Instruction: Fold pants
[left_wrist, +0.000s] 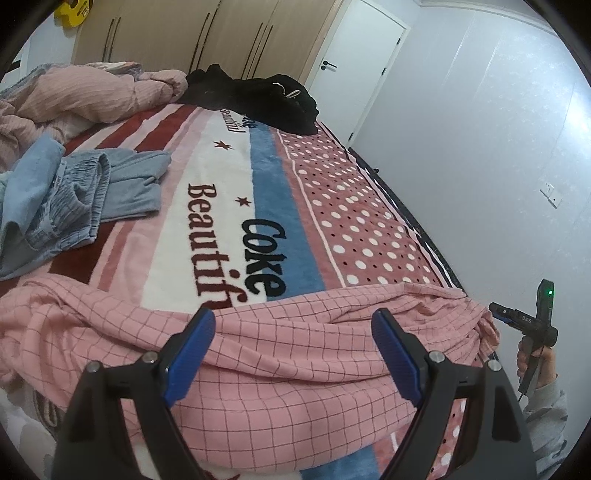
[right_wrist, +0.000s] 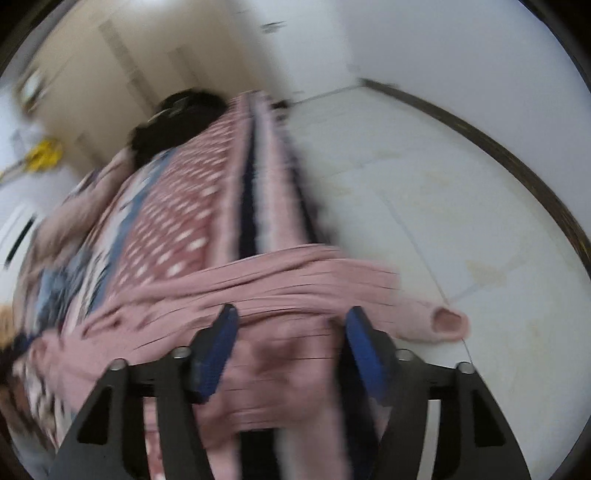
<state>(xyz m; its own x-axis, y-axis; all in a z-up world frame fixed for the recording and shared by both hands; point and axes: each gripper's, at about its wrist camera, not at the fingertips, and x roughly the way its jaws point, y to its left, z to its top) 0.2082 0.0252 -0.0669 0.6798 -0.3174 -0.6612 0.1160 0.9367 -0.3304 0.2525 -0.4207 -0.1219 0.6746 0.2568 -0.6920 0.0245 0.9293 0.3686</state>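
Observation:
Pink checked pants (left_wrist: 288, 354) lie stretched across the near edge of the bed, rumpled. My left gripper (left_wrist: 293, 332) hovers just above them, jaws wide open and empty. My right gripper (left_wrist: 495, 314) shows in the left wrist view at the pants' right end, by the bed's edge. In the blurred right wrist view the right gripper (right_wrist: 291, 325) is open over the pants (right_wrist: 280, 295), and one pant leg end (right_wrist: 443, 321) hangs off the bed side above the floor.
A patterned blanket (left_wrist: 229, 206) covers the bed. Light blue garments (left_wrist: 70, 199) lie at the left, a black garment (left_wrist: 258, 99) at the far end, a pink duvet (left_wrist: 74, 99) at the back left. A white tiled floor (right_wrist: 424, 184) is to the right.

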